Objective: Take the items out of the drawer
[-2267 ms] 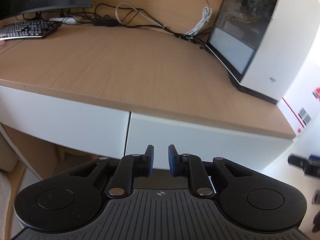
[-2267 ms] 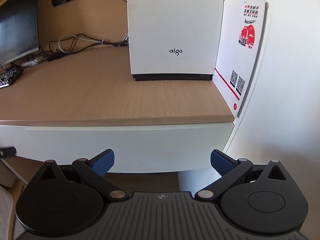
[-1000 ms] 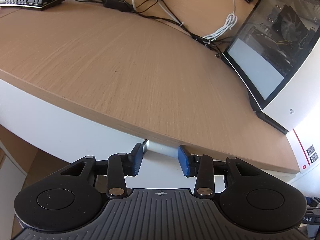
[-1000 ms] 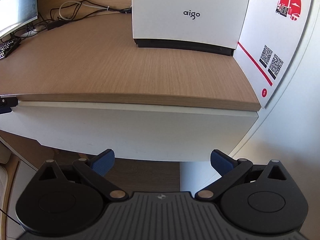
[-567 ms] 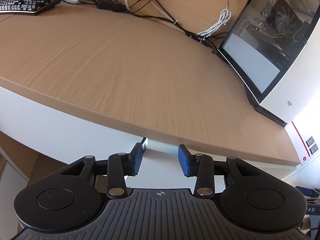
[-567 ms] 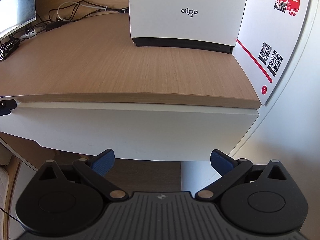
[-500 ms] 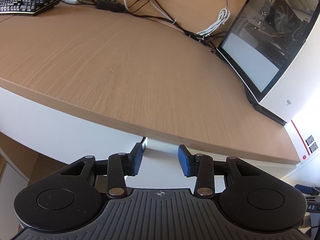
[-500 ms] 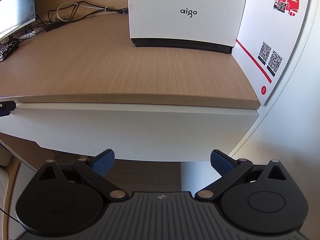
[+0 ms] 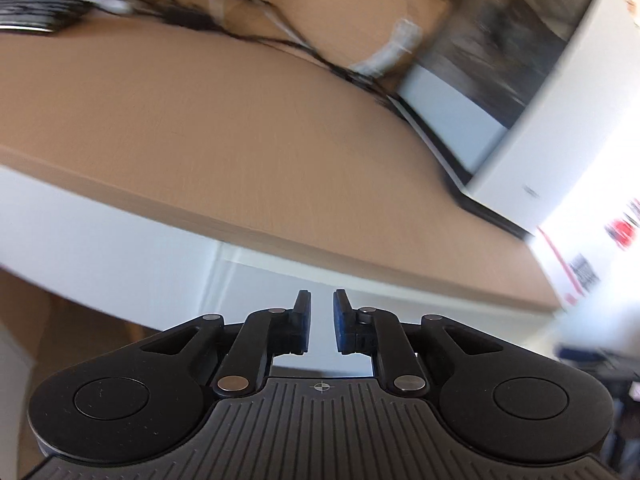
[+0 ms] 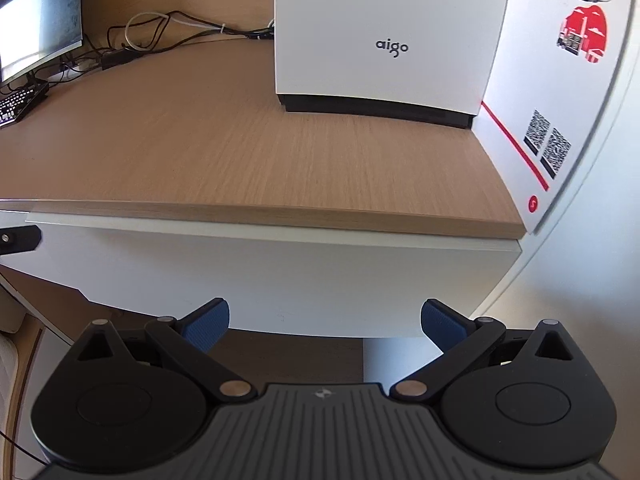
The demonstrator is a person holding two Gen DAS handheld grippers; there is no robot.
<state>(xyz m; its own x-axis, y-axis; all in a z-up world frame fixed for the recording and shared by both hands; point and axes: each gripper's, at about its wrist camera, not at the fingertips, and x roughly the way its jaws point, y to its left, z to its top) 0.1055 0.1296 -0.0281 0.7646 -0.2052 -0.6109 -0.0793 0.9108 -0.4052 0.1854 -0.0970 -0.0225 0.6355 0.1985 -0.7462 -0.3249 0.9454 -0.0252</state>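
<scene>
Your left hand-held gripper [image 9: 318, 300] has just been closing and now stands narrow, with only a slim gap between its blue pads. The picture is smeared, so I cannot tell whether the pads pinch the top lip of the drawer [image 9: 400, 292] or have shut on nothing. Your right hand-held gripper [image 10: 324, 316] is spread wide and empty.

What could go wrong:
- If the left pads hold only a thin lip, a quick pull may slip them off and leave the drawer closed.
- The left hand-held gripper sits near the drawer's left end, close to the seam with the neighbouring white front. A pull from that end may skew the drawer and make it bind.
- The right hand-held gripper hangs just below the drawer's lower edge, so the drawer could come out over it and knock it.

The drawer lies directly ahead of both hand-held grippers, tucked under the front edge of the wooden surface [image 10: 240, 152], and it looks shut or nearly so. No items are visible yet. Its long axis runs side to side across your view, along the surface's edge. Its white front faces you, so I'd expect it to slide out towards you.
</scene>
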